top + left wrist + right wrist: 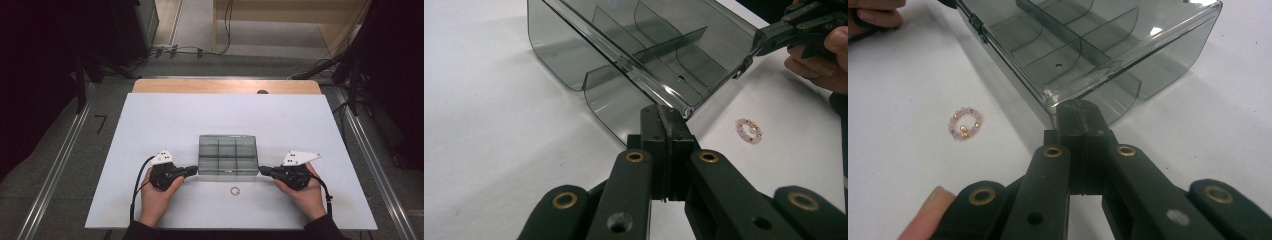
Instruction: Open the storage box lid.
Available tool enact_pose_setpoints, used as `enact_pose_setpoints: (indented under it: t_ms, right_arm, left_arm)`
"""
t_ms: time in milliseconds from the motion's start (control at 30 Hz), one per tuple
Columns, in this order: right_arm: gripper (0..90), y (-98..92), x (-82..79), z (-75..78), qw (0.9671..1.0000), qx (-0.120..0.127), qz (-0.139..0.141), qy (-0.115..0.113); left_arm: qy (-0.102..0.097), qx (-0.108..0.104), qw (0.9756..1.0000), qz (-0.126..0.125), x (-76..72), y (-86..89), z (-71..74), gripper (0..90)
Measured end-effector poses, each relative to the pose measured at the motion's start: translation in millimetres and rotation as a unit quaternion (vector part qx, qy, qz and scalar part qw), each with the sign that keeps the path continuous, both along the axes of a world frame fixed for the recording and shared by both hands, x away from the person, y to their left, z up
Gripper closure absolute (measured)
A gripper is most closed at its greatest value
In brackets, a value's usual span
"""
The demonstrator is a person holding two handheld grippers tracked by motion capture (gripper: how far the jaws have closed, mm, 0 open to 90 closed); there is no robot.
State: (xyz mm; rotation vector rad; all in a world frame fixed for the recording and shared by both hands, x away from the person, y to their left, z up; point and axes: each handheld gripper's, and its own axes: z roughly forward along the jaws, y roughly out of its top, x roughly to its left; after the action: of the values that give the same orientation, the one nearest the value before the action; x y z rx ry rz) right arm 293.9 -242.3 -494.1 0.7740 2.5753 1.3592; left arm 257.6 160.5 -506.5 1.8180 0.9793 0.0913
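Note:
A smoky clear box with several compartments and its lid lifted sits at the middle of the white table. My left gripper is shut, its tips against the box's near left corner. My right gripper is shut too, its tips against the near right corner. In the left gripper view my left gripper has its jaws pressed together, and my right gripper shows at the far end of the box. A small pink bead ring lies on the table in front of the box, between my hands.
The white table sheet has free room on all sides of the box. A wooden strip runs along the far edge. Cables lie on the floor beyond. The bead ring lies left of my right gripper.

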Motion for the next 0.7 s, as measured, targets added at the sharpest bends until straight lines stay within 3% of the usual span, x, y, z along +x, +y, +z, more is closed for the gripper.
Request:
enact_pose_setpoints:
  t_ms: [133, 367, 700]
  right_arm:
    - [88.4, 0.0, -1.0, 2.9, 0.9999, 0.014, 0.004, 0.0]
    - [88.4, 0.7, -1.3, 4.2, 0.9999, 0.014, 0.002, -0.006]
    - [88.4, 2.3, -1.2, 8.2, 0.9997, 0.023, 0.0, -0.01]
  left_arm:
    - [-0.006, -0.009, 0.9999, -0.004, -0.3, 0.5, 1.9, 89.2]
    - [-0.01, -0.011, 0.9999, -0.003, -0.8, 0.3, 3.0, 89.2]
    - [-0.03, -0.018, 0.9994, 0.0, 0.7, -0.6, 8.3, 89.2]
